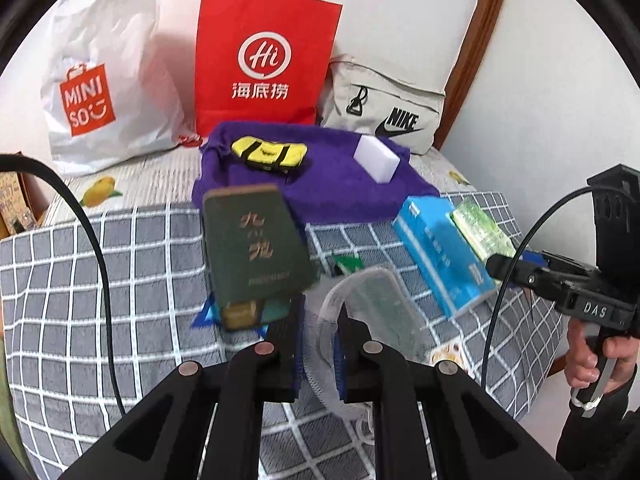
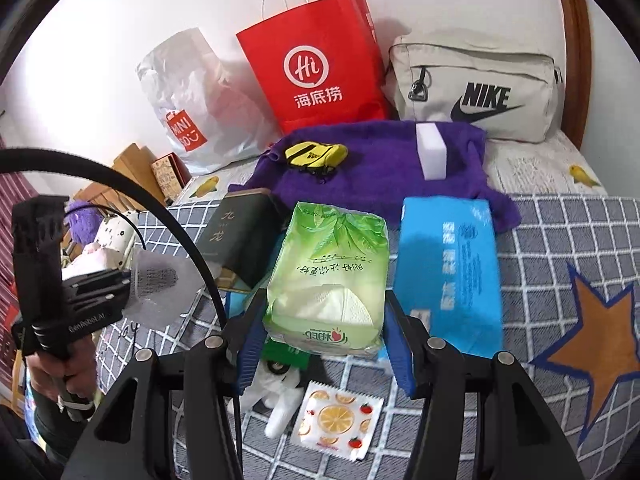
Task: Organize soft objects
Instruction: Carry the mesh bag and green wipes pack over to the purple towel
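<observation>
Left gripper [image 1: 320, 344] pinches mesh pouch [image 1: 372, 304]; right gripper [image 2: 324, 344] clasps green tissue pack [image 2: 332, 272]; both lifted near purple towel [image 2: 380, 168], sorting barely begun.

Three bags [image 2: 320, 68]; two tissue packs [image 2: 328, 276]; one purple towel [image 2: 380, 176]; one white sponge [image 2: 430, 152]; one green book [image 2: 236, 236]

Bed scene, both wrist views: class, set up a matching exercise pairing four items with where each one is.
Things:
1. green tissue pack
2. mesh pouch
3. white sponge block
4. red paper bag

Places:
A. lying on the purple towel
B. standing against the wall
C. between the right gripper's jaws
D. pinched in the left gripper's jaws

Pairs: 1-C, 2-D, 3-A, 4-B
</observation>
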The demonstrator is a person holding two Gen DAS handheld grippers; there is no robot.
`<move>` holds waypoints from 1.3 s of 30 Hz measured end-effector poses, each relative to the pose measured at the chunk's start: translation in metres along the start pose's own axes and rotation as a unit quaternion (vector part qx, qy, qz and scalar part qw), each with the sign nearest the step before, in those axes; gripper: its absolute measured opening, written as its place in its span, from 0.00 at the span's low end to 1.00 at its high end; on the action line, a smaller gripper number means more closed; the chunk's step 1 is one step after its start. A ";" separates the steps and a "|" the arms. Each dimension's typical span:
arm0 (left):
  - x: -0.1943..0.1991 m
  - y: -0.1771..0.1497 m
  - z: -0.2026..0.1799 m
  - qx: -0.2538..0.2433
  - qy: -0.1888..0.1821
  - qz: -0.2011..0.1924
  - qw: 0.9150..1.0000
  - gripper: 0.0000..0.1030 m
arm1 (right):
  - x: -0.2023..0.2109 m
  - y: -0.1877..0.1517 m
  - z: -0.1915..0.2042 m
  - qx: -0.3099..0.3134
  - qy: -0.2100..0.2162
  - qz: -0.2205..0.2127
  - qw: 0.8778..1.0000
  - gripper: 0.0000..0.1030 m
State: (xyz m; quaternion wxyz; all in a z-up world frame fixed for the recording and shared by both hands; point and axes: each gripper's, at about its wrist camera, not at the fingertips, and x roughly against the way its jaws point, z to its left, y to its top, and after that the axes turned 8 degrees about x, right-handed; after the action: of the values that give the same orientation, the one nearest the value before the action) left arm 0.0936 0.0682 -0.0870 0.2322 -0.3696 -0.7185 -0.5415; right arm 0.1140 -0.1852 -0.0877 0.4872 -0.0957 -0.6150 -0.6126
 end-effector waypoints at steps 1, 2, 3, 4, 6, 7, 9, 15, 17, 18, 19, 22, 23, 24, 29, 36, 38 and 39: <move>-0.001 0.003 -0.001 0.002 0.000 -0.001 1.000 0.12 | 0.000 0.002 -0.001 0.002 -0.001 -0.001 1.000 0.52; -0.004 0.008 -0.001 0.004 -0.001 0.001 1.000 0.12 | 0.000 0.003 -0.002 0.002 -0.002 -0.001 1.000 0.52; -0.005 0.011 -0.002 0.004 -0.002 0.000 1.000 0.12 | 0.000 0.005 -0.003 0.003 -0.004 -0.001 1.000 0.52; -0.006 0.014 -0.002 0.005 -0.002 -0.002 1.000 0.12 | 0.000 0.008 -0.004 0.004 -0.007 -0.003 1.000 0.52; -0.008 0.021 -0.002 0.003 -0.008 -0.003 1.000 0.08 | -0.001 0.011 -0.006 0.004 -0.011 -0.005 1.000 0.52; -0.009 0.023 -0.002 0.001 -0.012 -0.002 1.000 0.08 | -0.002 0.013 -0.007 0.004 -0.013 -0.004 1.000 0.52; -0.013 0.026 -0.003 -0.003 -0.010 0.001 1.000 0.06 | -0.003 0.016 -0.008 0.004 -0.015 -0.005 1.000 0.52; -0.021 0.022 0.001 -0.004 -0.022 0.018 1.000 0.05 | -0.010 0.020 -0.009 0.001 -0.015 0.000 1.000 0.52; -0.026 0.018 0.002 -0.007 -0.020 0.029 0.999 0.05 | -0.013 0.020 -0.007 0.003 -0.012 0.004 1.000 0.52; -0.029 0.016 0.003 -0.008 -0.018 0.036 0.999 0.05 | -0.013 0.019 -0.007 0.004 -0.012 0.004 1.000 0.52; -0.031 0.015 0.003 -0.006 -0.016 0.040 0.999 0.05 | -0.014 0.019 -0.006 0.005 -0.009 0.005 1.000 0.52; -0.037 0.009 0.005 -0.002 -0.030 0.060 0.998 0.07 | -0.017 0.018 -0.007 0.003 -0.008 0.009 1.000 0.52; -0.037 0.007 0.004 -0.003 -0.037 0.064 0.997 0.08 | -0.017 0.018 -0.007 0.002 -0.008 0.010 1.000 0.52; -0.037 0.004 0.004 -0.006 -0.044 0.068 0.997 0.12 | -0.018 0.018 -0.007 0.002 -0.007 0.011 1.000 0.52; -0.041 -0.014 -0.004 -0.029 -0.050 0.087 0.995 0.42 | -0.016 0.015 -0.008 0.001 -0.007 0.011 1.000 0.52; -0.059 -0.036 -0.019 -0.056 -0.052 0.112 0.991 0.57 | -0.015 0.008 -0.011 -0.006 -0.003 0.016 1.000 0.53; -0.066 -0.040 -0.024 -0.065 -0.041 0.113 0.991 0.61 | -0.015 0.006 -0.010 -0.006 -0.002 0.016 1.000 0.53; -0.069 -0.039 -0.024 -0.065 -0.034 0.112 0.991 0.61 | -0.014 0.005 -0.010 -0.006 -0.003 0.016 1.000 0.53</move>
State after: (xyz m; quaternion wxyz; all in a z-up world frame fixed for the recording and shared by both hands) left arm 0.1038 0.0204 -0.1540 0.2423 -0.4799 -0.6437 -0.5446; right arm 0.1296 -0.1859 -0.0969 0.4949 -0.1105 -0.6108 -0.6081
